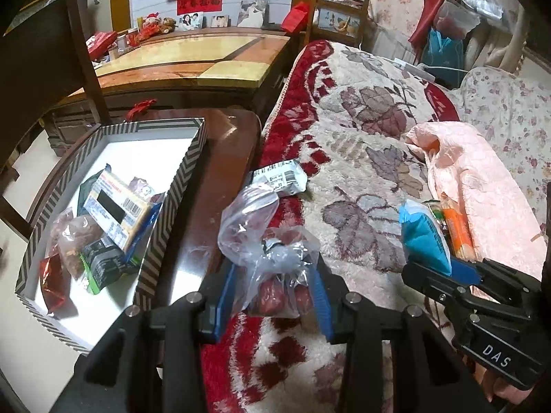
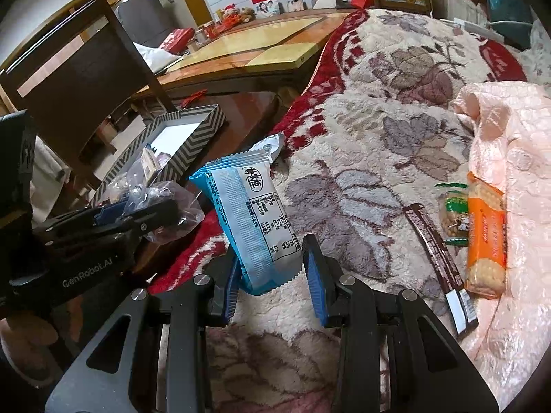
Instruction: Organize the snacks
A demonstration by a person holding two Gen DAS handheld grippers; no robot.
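Nearest us, our left gripper (image 1: 272, 275) has its blue fingers (image 1: 318, 292) closed in on a clear plastic bag (image 1: 265, 230) with dark reddish pieces inside; the crumpled film fills the gap between the jaws, and the bag is held above the near edge of the floral blanket (image 1: 361, 158). Our right gripper (image 2: 272, 272) pinches a light-blue snack packet (image 2: 248, 220) by its lower end, the jaws partly closed on it, and the packet stands tilted with its printed nutrition panel toward us.

Just beyond, on the blanket, lies a grey-white wrapper (image 1: 279, 177) with a barcode. To the right, a dark brown bar (image 2: 437, 251), a small bag of peanuts (image 2: 454, 213) and an orange cracker pack (image 2: 485, 237) lie side by side against the pink quilt (image 2: 509, 158).

To the left, on a dark wooden table (image 1: 210, 186), sits the chevron-patterned box (image 1: 172, 192), open and holding several snacks: a yellow packet (image 1: 117, 203), a dark green-edged packet (image 1: 100, 265), a red foil wrapper (image 1: 51, 282) and a clear bag of brown pieces (image 1: 74, 237).

Farther back we see a marble-topped table (image 1: 193, 62) with framed photographs (image 1: 189, 20) and a red banner (image 1: 199, 0) on the wall.
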